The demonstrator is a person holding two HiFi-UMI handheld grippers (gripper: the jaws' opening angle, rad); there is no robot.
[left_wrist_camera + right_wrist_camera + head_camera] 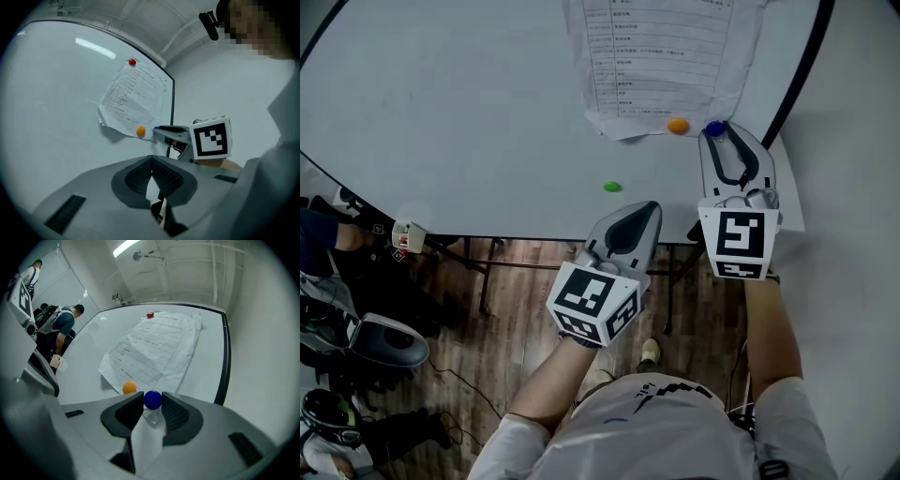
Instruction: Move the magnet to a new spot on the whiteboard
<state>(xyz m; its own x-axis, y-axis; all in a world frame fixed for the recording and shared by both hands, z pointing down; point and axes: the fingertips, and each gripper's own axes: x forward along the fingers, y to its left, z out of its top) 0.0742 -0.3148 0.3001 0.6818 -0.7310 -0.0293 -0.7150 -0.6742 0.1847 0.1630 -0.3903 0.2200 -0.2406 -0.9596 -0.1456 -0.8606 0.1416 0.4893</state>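
Pickup looks like the step in hand: the right hand-held gripper (716, 132) has its jaws pinched on the blue magnet (153, 399), one pad on each side of the ball. The magnet sits at the lower edge of the printed sheet (666, 56) on the whiteboard (469, 112), just beside an orange magnet (678, 126). Whether it is already off the board I cannot tell. The next move, as I judge it, calls for pulling it free against the magnetic hold and carrying it to bare board, perhaps near the green magnet (612, 187), without dragging the paper. The left hand-held gripper (151, 157) hangs lower, jaws pressed together on nothing.
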